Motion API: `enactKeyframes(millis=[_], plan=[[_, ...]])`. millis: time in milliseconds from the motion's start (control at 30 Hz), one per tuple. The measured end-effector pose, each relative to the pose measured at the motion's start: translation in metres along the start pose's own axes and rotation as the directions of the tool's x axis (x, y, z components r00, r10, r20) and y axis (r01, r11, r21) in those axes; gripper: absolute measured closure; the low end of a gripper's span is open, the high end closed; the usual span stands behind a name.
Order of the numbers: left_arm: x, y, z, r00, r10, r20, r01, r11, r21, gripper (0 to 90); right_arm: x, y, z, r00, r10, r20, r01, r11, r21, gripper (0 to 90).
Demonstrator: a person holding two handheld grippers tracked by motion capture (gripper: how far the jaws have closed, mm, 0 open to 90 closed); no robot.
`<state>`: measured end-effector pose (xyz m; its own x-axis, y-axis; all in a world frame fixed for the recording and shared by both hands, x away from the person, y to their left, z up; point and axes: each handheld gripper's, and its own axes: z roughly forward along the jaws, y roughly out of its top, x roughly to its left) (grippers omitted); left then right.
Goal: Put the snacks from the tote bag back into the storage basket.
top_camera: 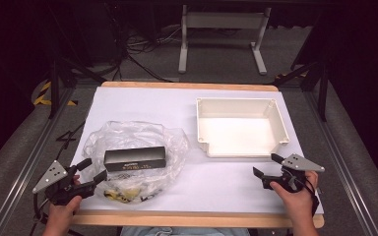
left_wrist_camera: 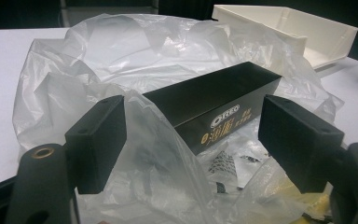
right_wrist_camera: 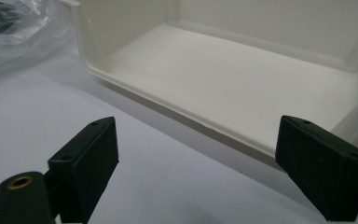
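Note:
A long black box [top_camera: 135, 159] with gold print lies inside a crumpled clear plastic bag [top_camera: 128, 137] on the left half of the white table top. My left gripper [top_camera: 92, 170] stands open at the bag's near left edge; in the left gripper view the black box [left_wrist_camera: 214, 100] and the bag [left_wrist_camera: 98, 56] lie between and beyond its jaws. An empty white bin [top_camera: 241, 127] sits at the right. My right gripper [top_camera: 267, 165] is open just in front of the bin [right_wrist_camera: 242, 70], with nothing between its jaws.
The white sheet [top_camera: 142, 101] covers the table, with a wooden edge [top_camera: 187, 219] at the front. Yellow and black printed wrappers [top_camera: 120, 194] lie in the bag's near part. A white table frame [top_camera: 221, 29] stands on the floor behind.

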<state>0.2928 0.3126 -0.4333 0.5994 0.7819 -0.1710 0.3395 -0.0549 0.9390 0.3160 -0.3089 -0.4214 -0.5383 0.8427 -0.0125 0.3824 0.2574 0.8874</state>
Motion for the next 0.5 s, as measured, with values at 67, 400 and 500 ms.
enactKeyframes(millis=[67,400,500], plan=[[0.000,0.000,0.000,1.0000,-0.001,-0.001,0.001,1.0000,0.001,24.4,-0.001,0.004,-0.003,0.9999,-0.012,0.000,0.012,1.000,0.003,13.9],[-0.002,0.000,0.002,1.0000,0.006,0.002,-0.006,0.9999,0.010,24.4,0.005,0.031,-0.023,0.9971,-0.048,-0.059,0.046,0.998,-0.037,14.9],[-0.002,0.000,0.003,0.9999,0.011,0.003,-0.011,0.9998,0.016,24.4,0.007,0.042,-0.029,0.9934,-0.052,-0.102,0.048,0.998,-0.041,14.9]])
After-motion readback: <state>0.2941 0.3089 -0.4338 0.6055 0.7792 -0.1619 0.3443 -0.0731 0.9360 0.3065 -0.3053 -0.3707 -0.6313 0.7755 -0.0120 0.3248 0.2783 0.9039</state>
